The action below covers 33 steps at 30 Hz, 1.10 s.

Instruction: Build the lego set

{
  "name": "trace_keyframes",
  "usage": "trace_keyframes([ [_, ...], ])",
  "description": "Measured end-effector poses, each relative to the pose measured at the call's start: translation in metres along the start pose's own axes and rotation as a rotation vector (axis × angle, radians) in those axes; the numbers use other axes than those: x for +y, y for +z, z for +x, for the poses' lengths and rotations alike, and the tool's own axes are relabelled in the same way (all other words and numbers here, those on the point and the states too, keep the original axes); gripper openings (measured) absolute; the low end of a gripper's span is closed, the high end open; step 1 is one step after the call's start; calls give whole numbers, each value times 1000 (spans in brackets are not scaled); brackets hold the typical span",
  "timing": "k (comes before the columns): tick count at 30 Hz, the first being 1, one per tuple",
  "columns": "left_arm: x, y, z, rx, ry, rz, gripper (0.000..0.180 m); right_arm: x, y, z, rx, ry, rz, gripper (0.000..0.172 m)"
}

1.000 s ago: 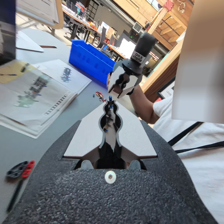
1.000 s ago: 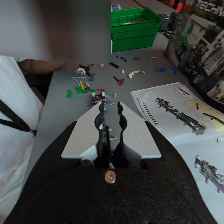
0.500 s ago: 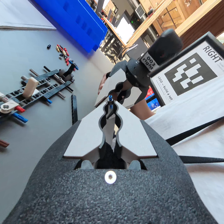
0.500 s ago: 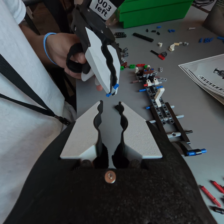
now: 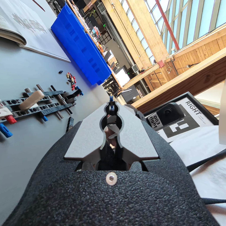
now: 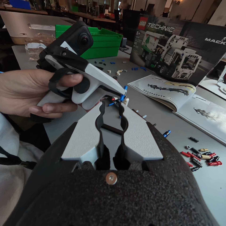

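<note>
My left gripper [image 5: 111, 104] is shut on a small black connector with a blue pin [image 5: 111, 98] through it, pinched at the very fingertips. The right wrist view shows it too [image 6: 123, 93], held in a hand, with the blue pin [image 6: 125, 87] sticking out above and below the tips. My right gripper [image 6: 111, 103] is open and empty, its tips just under the left gripper's tips. It also shows in the left wrist view [image 5: 168, 115], close behind my left fingers. A partly built frame of black beams [image 5: 36, 106] lies on the grey table [image 5: 30, 140].
A blue bin [image 5: 83, 48] and an open instruction booklet [image 6: 171, 93] lie on the table. A green bin [image 6: 104, 45] and a printed set box [image 6: 171, 48] stand at the back. Loose red and black pins [image 6: 201, 157] lie at the right. A loose black beam [image 5: 69, 123] lies near my left fingers. Left and right tips are no more than a few centimetres apart.
Both grippers have swung and drawn together until the left tips sit just above the right tips. The left stays shut on the pin piece. The right stays open.
</note>
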<state>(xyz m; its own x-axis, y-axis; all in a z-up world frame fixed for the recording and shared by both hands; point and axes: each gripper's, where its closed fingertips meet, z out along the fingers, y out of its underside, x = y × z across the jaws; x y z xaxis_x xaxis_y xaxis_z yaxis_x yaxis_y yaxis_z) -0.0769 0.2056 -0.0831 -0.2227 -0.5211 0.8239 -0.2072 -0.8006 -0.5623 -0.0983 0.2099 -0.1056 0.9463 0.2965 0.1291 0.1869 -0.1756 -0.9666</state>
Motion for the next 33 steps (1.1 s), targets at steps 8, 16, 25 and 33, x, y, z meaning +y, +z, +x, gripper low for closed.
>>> trace_keyframes([
  [8, -9, -3, -4, 44, -151, 126, 5, -8, 7, 2, 123, 5, 54, 18],
  [16, -8, -2, -1, 85, -199, 153, 5, -12, -1, 16, 246, -26, 87, 17],
  [25, 1, 3, 2, 127, -275, 127, 5, -13, -9, 19, 263, -92, 98, 4],
  [33, -6, -47, -32, -218, 352, -125, 20, 17, -12, 18, 78, 51, -121, 3],
])
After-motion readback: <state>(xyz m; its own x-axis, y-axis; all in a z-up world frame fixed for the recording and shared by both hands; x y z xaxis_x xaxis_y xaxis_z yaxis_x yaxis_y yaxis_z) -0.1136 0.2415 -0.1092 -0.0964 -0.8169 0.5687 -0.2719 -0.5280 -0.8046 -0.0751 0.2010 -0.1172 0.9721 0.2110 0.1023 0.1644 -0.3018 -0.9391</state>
